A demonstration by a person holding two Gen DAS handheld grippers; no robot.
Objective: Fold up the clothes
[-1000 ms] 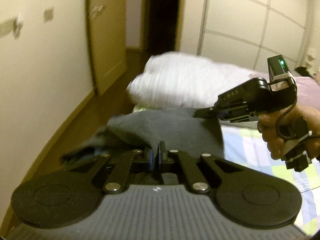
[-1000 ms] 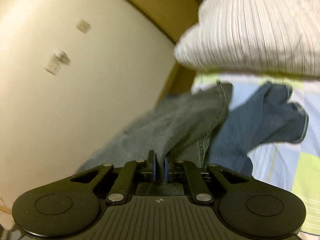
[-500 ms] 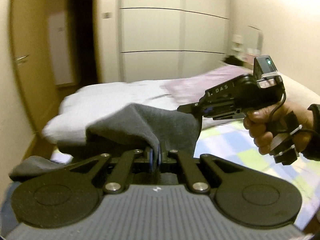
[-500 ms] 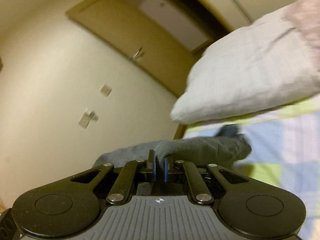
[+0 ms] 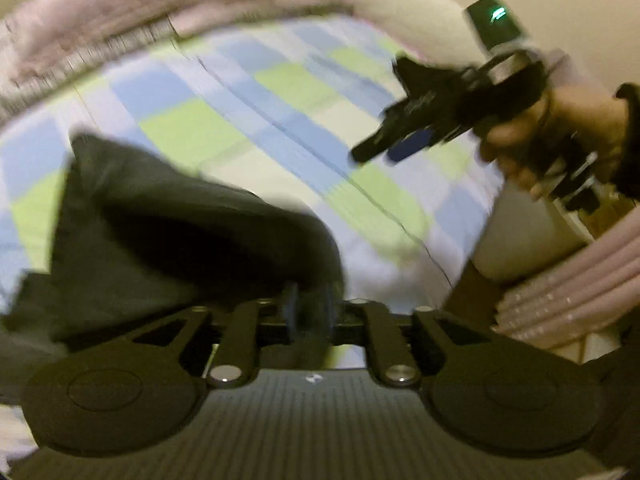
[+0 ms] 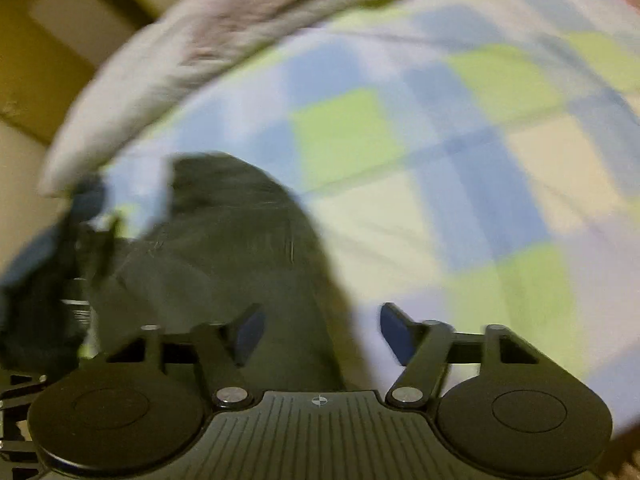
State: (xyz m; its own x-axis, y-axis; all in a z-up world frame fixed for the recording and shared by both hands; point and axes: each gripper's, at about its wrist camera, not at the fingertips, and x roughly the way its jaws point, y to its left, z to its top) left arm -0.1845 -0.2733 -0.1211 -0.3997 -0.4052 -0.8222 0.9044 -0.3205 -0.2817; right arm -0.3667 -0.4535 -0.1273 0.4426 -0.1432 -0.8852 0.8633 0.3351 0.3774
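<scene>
Item: grey garment (image 5: 168, 240), dark, crumpled, lying on the bed's checked sheet (image 5: 280, 92) of blue, green and pale squares. In the left wrist view it spreads from the lower left up toward the middle; in the right wrist view the same cloth fills the lower left.

Left hand-held gripper (image 5: 308, 312): jaws opening, a narrow gap between the blue pads, a fold of the grey cloth between them; whether the pads still press on it cannot be told through the blur.

Right hand-held gripper (image 6: 320, 332): jaws opening, spread wide, blue pads well apart. The garment's edge passes between them nearer the left pad; neither pad presses on it. In the left wrist view this tool appears upper right, gripped by a hand (image 5: 536, 136), a green light on its top.

Other: pinkish blanket (image 5: 132, 4) along the far edge of the bed; a blue garment (image 6: 44, 240) at the far left, blurred.
</scene>
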